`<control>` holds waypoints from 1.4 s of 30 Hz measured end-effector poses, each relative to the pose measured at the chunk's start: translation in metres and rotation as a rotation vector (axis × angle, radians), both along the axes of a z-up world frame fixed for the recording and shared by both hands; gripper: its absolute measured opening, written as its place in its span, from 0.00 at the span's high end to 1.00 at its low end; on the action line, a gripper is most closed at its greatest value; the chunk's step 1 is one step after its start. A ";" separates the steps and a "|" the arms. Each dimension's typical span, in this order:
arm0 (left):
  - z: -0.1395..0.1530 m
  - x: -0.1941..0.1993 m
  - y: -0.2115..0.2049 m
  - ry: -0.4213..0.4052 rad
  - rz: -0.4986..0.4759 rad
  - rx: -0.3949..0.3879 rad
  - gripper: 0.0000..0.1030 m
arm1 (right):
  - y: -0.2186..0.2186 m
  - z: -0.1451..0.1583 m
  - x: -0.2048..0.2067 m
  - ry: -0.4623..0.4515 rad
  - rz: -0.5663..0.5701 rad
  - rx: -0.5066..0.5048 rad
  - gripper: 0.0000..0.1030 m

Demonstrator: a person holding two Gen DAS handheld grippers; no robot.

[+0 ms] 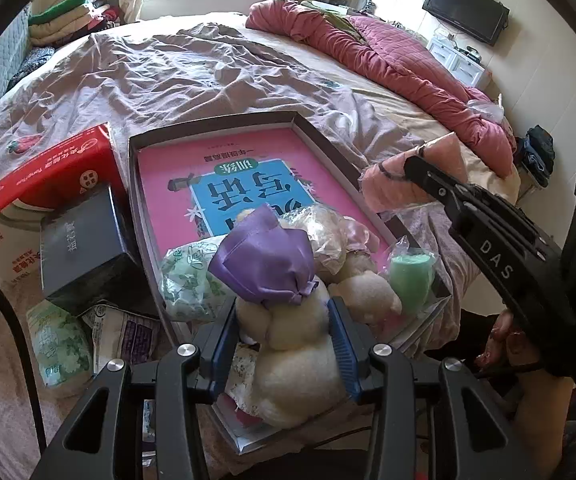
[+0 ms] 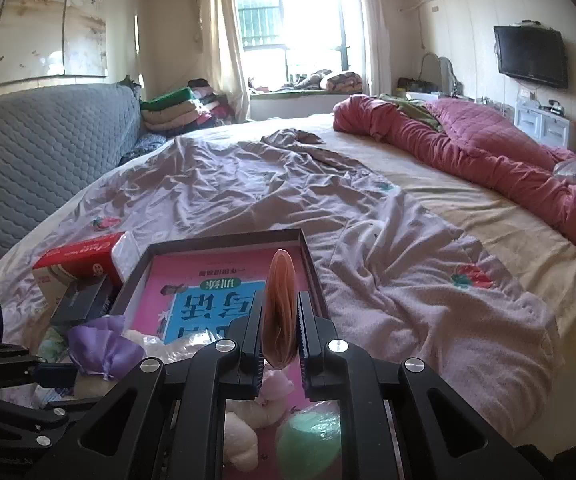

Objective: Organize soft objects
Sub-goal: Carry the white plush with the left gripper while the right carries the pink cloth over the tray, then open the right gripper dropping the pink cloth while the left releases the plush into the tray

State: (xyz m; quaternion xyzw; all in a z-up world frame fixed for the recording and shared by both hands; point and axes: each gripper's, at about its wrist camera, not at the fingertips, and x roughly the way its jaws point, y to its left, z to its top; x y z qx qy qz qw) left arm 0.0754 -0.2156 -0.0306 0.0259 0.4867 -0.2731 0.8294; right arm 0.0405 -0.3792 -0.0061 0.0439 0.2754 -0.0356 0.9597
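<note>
A shallow dark tray [image 1: 212, 128] with a pink book inside lies on the bed; it also shows in the right wrist view [image 2: 224, 240]. My left gripper [image 1: 284, 320] is shut on a cream plush toy [image 1: 292, 344] with a purple cloth cap [image 1: 264, 260], at the tray's near end. Beside it lie a wrapped cream plush [image 1: 328, 240], a green wrapped sponge [image 1: 412, 276] and a green-patterned packet [image 1: 186, 280]. My right gripper [image 2: 281, 316] is shut on a folded peach-pink cloth [image 2: 282, 292], held above the tray; it shows at the tray's right edge in the left wrist view [image 1: 416, 172].
A red and white box [image 1: 44, 184] and a dark box [image 1: 84, 248] lie left of the tray. More packets [image 1: 60, 340] sit near the left. A rumpled lilac sheet [image 2: 268, 184] covers the bed. A red quilt [image 2: 468, 152] lies along the far right.
</note>
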 end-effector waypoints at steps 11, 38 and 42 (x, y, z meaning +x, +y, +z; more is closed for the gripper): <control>-0.006 0.004 -0.005 0.013 -0.006 0.002 0.57 | -0.003 -0.002 0.004 -0.002 -0.011 -0.011 0.85; -0.012 0.008 -0.002 0.032 0.005 -0.019 0.57 | -0.004 -0.037 0.018 0.137 0.163 0.323 0.53; -0.012 0.008 -0.002 0.035 0.004 -0.021 0.56 | -0.001 -0.035 0.018 0.140 0.175 0.333 0.51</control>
